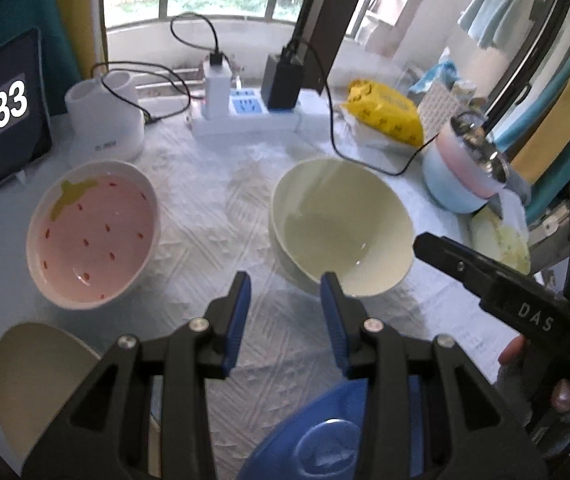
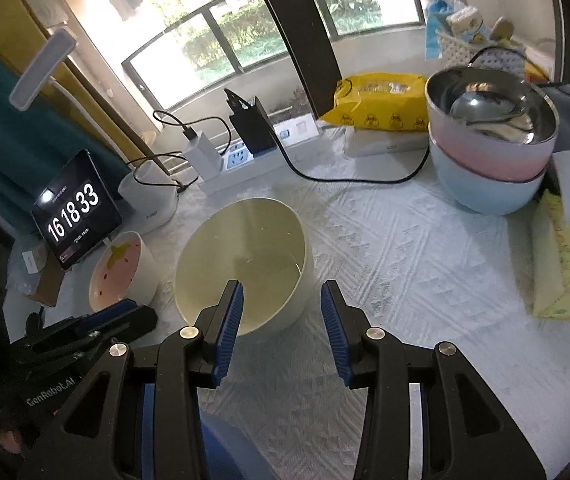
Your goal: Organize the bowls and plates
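Centrally in the left wrist view, the left claw (image 1: 285,292) is seen released, its blue pads spread above the cloth-covered desk (image 1: 213,216), gripping nothing. A cream bowl (image 1: 341,228) is found just right of centre, a strawberry bowl (image 1: 93,236) at the left, a blue plate (image 1: 325,440) at the bottom edge and a pale plate (image 1: 41,380) at the lower left. Likewise released, the right claw (image 2: 281,300) is held near the cream bowl (image 2: 241,264); stacked bowls (image 2: 489,148) are seen at upper right.
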{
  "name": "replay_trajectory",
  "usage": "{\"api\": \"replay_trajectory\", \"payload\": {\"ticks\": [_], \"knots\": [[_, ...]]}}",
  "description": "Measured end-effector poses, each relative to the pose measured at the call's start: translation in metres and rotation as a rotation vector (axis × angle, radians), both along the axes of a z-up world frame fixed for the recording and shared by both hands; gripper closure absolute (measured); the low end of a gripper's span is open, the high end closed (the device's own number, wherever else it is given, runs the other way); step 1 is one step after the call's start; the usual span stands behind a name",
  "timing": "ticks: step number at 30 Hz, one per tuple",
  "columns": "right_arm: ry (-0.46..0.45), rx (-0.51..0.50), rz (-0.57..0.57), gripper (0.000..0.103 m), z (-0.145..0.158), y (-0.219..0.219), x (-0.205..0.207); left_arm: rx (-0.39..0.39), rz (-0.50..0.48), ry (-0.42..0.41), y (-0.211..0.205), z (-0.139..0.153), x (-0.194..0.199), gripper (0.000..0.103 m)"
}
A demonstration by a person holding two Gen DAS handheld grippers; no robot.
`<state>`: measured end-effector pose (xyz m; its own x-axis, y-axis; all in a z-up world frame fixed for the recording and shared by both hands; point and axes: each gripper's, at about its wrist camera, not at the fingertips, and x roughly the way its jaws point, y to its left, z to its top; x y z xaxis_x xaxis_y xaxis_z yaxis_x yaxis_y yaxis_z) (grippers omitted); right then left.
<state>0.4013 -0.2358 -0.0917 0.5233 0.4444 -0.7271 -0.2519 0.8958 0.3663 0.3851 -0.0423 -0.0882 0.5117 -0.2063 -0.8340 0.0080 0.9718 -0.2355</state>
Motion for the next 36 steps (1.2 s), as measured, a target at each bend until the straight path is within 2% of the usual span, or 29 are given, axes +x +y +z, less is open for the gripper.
{"api": "replay_trajectory", "payload": {"ticks": [3,13,20,23,27,32,36], "knots": [[0.074,0.019,0.015,0.06,-0.011,0.001,0.012,-0.006,-0.006,0.018,-0.004,-0.002,0.006,0.065],[0.114,0.011,0.027,0.06,-0.03,0.003,0.037,-0.045,0.016,0.12,-0.005,-0.016,0.036,0.065],[0.134,-0.001,0.037,0.061,-0.044,0.007,0.048,-0.019,0.058,0.159,-0.011,-0.028,0.049,0.065],[0.124,-0.007,0.043,0.064,-0.046,0.009,0.05,-0.004,0.067,0.172,-0.014,-0.034,0.052,0.065],[0.124,0.001,0.066,0.075,-0.049,0.014,0.053,0.006,0.06,0.171,-0.016,-0.035,0.053,0.066],[0.115,0.019,0.067,0.077,-0.049,0.013,0.055,0.035,0.044,0.139,-0.025,-0.031,0.051,0.069],[0.087,-0.01,0.061,0.079,-0.048,0.014,0.051,0.082,0.019,0.091,-0.033,-0.029,0.048,0.069]]}}
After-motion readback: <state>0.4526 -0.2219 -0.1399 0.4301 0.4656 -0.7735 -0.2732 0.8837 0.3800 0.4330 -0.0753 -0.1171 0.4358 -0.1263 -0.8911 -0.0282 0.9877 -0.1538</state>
